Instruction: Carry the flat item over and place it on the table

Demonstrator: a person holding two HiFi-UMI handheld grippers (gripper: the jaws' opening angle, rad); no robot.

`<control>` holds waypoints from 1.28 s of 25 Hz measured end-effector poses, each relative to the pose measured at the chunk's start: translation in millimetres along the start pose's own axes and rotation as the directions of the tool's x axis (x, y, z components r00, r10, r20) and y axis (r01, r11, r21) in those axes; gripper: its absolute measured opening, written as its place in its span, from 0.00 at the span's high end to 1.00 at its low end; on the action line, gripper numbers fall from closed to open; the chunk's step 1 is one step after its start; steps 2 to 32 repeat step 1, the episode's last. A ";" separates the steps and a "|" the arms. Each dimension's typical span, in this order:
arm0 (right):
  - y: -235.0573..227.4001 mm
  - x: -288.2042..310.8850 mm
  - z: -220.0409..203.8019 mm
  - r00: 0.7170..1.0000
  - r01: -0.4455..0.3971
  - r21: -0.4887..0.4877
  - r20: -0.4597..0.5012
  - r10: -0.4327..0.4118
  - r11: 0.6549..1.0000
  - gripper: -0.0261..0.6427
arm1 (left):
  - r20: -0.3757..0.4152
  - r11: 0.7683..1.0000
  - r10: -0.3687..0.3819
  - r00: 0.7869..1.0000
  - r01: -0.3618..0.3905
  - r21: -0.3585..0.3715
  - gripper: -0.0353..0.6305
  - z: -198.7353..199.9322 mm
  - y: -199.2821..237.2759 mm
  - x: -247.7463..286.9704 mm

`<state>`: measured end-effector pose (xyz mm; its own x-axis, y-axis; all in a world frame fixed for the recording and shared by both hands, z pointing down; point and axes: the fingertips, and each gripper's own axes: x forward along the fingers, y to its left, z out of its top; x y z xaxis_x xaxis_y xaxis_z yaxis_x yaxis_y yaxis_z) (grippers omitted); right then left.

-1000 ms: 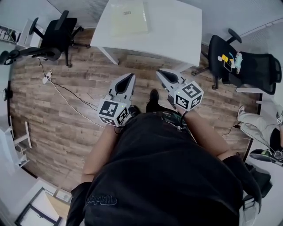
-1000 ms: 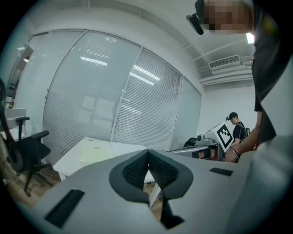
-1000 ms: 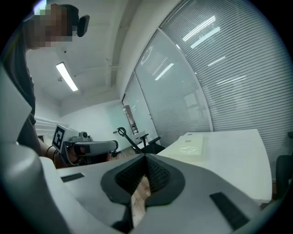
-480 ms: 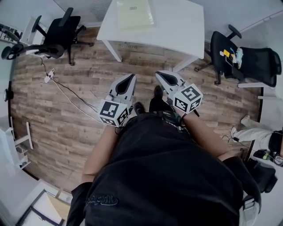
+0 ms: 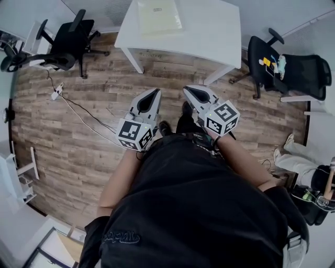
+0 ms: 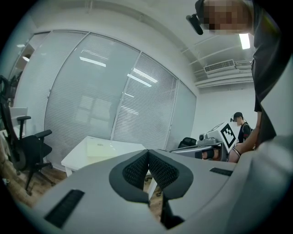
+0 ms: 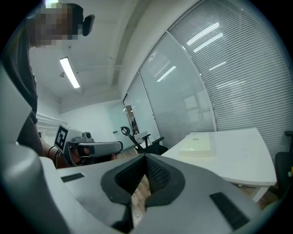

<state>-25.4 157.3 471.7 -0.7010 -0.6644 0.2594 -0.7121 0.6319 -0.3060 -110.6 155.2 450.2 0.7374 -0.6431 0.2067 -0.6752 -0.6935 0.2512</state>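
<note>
A pale yellow flat item [image 5: 159,9] lies on the white table [image 5: 209,29] at the top of the head view, well ahead of both grippers. My left gripper [image 5: 155,90] and right gripper [image 5: 186,88] are held side by side in front of my body, over the wooden floor, both pointing toward the table. Each is shut with nothing between its pads. The left gripper view shows its jaws [image 6: 148,153] closed tip to tip, with the flat item [image 6: 103,147] beyond. The right gripper view shows the same: closed jaws [image 7: 145,157] and the flat item [image 7: 198,144] on the table [image 7: 238,153].
A black office chair [image 5: 70,36] stands left of the table and another [image 5: 288,68] to its right. A cable [image 5: 78,111] runs across the wooden floor at the left. Another person's legs [image 5: 296,152] show at the right edge. Glass walls with blinds stand behind the table.
The table has shifted slightly up in the head view. Both grippers keep the same pose and stay shut. The person at the right edge has moved.
</note>
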 end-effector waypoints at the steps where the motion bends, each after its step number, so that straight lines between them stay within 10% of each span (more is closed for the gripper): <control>1: -0.6 0.3 -0.6 1.000 0.001 0.002 -0.001 -0.001 1.000 0.93 | -0.001 1.000 -0.001 1.000 0.001 0.000 0.92 -0.5 0.4 0.8; 32: -0.6 0.3 -0.6 1.000 0.001 0.002 -0.001 -0.001 1.000 0.93 | -0.001 1.000 -0.001 1.000 0.001 0.000 0.92 -0.5 0.4 0.8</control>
